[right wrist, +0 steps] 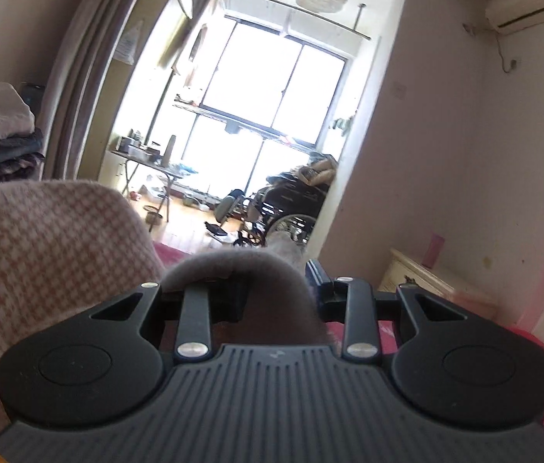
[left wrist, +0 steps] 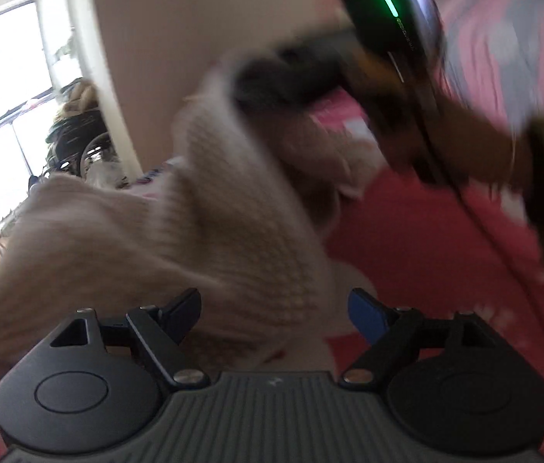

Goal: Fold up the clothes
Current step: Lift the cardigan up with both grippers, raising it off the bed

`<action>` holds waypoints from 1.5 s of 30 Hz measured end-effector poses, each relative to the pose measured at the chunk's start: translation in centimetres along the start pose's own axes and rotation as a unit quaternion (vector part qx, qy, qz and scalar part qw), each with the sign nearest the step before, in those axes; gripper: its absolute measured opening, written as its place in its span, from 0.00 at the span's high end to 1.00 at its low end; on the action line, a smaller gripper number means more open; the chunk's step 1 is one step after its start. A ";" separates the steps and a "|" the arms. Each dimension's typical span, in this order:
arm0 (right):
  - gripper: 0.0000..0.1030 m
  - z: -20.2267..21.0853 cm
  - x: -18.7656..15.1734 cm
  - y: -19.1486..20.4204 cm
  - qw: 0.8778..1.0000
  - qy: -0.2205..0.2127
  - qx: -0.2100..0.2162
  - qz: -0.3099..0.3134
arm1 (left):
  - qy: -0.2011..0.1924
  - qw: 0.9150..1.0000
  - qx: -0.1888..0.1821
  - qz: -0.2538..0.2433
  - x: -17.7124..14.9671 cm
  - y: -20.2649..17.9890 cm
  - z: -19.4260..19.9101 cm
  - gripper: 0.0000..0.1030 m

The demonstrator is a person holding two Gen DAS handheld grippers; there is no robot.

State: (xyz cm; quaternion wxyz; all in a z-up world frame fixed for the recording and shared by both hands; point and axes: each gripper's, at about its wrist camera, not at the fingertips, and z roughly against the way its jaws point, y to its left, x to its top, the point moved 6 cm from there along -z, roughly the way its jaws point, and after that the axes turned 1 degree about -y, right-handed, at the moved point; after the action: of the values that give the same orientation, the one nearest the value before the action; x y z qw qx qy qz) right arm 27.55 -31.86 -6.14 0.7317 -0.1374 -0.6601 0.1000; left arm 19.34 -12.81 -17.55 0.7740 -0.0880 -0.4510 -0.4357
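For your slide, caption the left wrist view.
Open left tongs above a knitted sweater on the red bedcover.

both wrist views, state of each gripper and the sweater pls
left gripper: open, nothing clamped, sweater just beyond its fingertips
right gripper: shut on a bunched fold of sweater
sweater: unfolded, lifted at one end, draping down over the red bedcover

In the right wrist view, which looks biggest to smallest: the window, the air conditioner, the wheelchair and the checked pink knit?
1. Window.
2. Checked pink knit, though it hangs right by the camera, so its real size is unsure.
3 and 4. Wheelchair and air conditioner look about alike; I would not rank them.
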 end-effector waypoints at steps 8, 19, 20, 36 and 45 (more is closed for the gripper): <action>0.71 -0.6 1.0 -0.2 0.999 0.005 0.026 -0.019 | -0.025 0.992 0.091 -0.088 -0.9 -5.7 -6.7 0.17; 0.71 0.1 -0.2 -0.7 0.999 0.012 0.013 -0.029 | -0.031 0.969 0.237 -0.057 -0.2 0.5 -8.9 0.51; 0.70 0.1 -0.5 -0.7 1.000 0.015 0.008 -0.025 | -0.030 0.969 0.239 -0.054 -0.4 1.3 -8.5 0.60; 0.64 -0.6 -1.3 3.7 0.995 0.010 -0.078 0.060 | -0.074 0.948 0.301 -0.073 2.4 9.3 1.8 0.89; 0.66 6.5 10.0 0.1 0.980 -0.111 -0.157 0.060 | -0.211 0.911 0.352 -0.039 9.4 11.6 12.1 0.89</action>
State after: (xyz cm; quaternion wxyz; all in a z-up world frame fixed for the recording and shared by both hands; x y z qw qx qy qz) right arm 22.22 -27.98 3.80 0.6156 -0.2777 -0.7356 0.0538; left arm 22.53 -4.98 -0.34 0.6242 0.1175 -0.7309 -0.2497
